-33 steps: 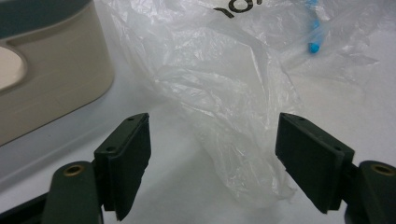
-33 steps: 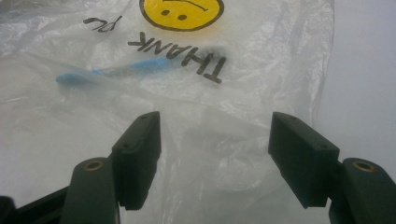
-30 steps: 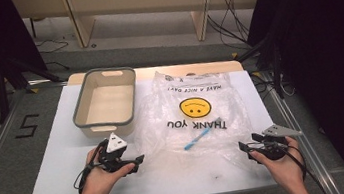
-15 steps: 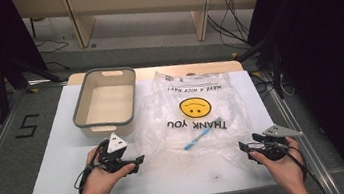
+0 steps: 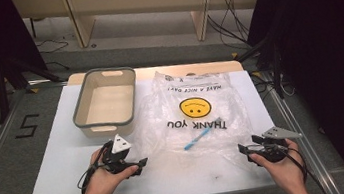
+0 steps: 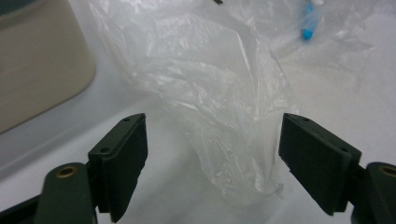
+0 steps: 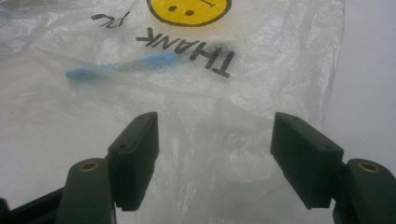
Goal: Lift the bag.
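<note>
A clear plastic bag with a yellow smiley and "THANK YOU" print lies flat on the white table. Inside it is a blue and white toothbrush. My left gripper rests at the bag's near left corner, jaws open, with a crumpled fold of the bag between and beyond them. At the bag's near right corner sits my right gripper, open too, looking over the bag toward the toothbrush.
A beige tub with a grey rim stands empty at the table's back left, its wall close to my left gripper. The table's near edge runs just below both hands.
</note>
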The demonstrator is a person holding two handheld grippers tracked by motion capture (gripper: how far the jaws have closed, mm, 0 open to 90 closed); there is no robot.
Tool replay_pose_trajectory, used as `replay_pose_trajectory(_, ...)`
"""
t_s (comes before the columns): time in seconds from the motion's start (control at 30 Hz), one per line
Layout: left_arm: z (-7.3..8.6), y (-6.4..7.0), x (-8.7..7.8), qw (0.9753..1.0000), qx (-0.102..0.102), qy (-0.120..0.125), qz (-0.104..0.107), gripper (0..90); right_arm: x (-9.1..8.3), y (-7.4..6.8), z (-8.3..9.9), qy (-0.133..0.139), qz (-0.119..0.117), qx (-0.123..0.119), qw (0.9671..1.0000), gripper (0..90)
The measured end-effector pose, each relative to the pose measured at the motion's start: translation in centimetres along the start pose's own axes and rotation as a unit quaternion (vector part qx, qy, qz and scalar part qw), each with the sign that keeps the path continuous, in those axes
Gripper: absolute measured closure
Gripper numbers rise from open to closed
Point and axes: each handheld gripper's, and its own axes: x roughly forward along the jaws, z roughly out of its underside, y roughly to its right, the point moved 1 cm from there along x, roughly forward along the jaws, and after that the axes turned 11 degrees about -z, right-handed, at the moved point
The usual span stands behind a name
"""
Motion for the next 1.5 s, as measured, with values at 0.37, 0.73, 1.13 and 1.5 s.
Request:
replay_pose_trajectory(0.37, 0.4, 1.1, 1.8, 0.9985, 0.001, -0.055, -0.002, 28.7, 0.1, 0.1, 0.1, -0.003, -0.004, -0.002, 1.0000, 33.4)
replay_pose_trajectory(0.73, 0.5, 1.6, 1.9, 0.9974, 0.009, -0.066, -0.030, 53.2, -0.2, -0.1, 0.3, -0.013, -0.002, -0.001, 0.9999, 33.4)
replay_pose_trajectory(1.13, 0.3, 2.5, 1.8, 0.9971, 0.020, -0.072, -0.012, 82.5, -0.1, -1.5, 1.7, -0.107, -0.015, -0.029, 0.9937, 27.7)
replay_pose_trajectory(1.5, 0.4, 2.1, 1.8, 0.9975, 0.028, -0.065, 0.008, 87.3, 0.2, -1.2, 2.7, -0.161, -0.023, -0.043, 0.9857, 48.2)
